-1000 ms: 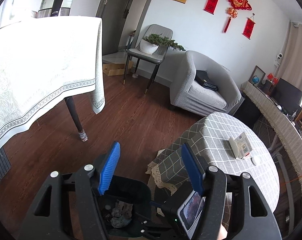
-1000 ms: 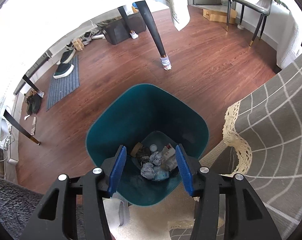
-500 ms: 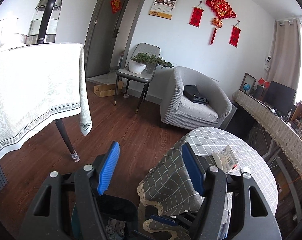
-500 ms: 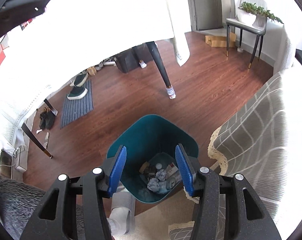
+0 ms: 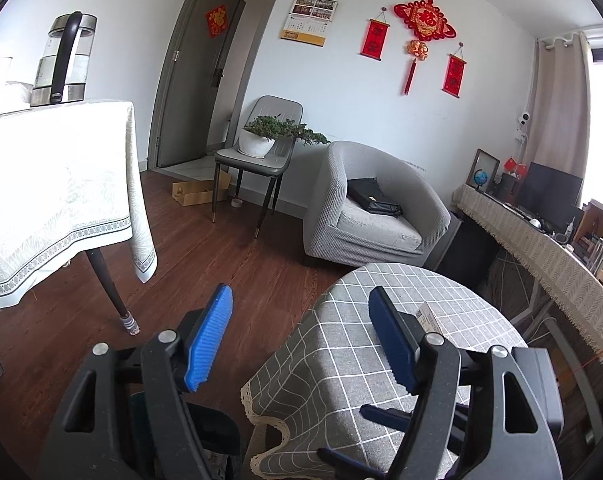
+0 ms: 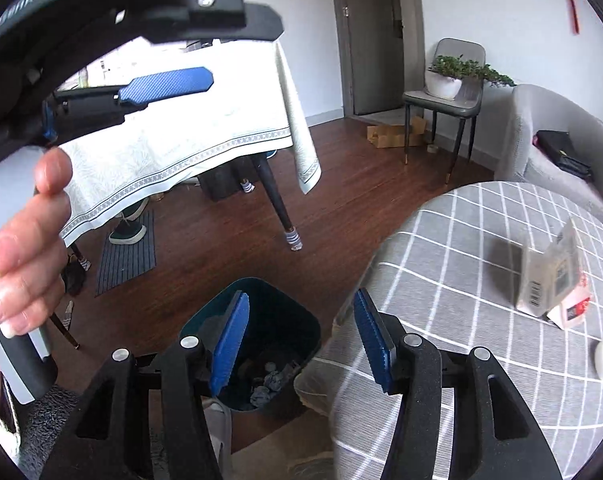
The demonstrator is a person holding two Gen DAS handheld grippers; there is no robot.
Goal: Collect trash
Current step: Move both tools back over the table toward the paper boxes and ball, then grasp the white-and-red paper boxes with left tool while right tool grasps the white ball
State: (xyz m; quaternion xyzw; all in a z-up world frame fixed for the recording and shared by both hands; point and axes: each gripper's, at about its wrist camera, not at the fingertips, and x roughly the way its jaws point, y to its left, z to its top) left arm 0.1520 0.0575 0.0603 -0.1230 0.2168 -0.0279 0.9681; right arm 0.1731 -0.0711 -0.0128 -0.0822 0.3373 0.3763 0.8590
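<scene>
Grippers: left hand-held gripper (image 5: pixel 299 336) opening, empty | right hand-held gripper (image 6: pixel 301 340) opening, empty | carton (image 6: pixel 549 276) print unreadable

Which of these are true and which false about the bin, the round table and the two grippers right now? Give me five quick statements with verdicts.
1. The teal bin stands on the floor beside the round table. True.
2. The bin is empty. False: crumpled trash lies inside.
3. The right gripper grips a paper wad. False: its jaws are opening with nothing between them.
4. A carton stands on the round table. True.
5. The left gripper holds the carton. False: its opening jaws hold nothing.
</scene>
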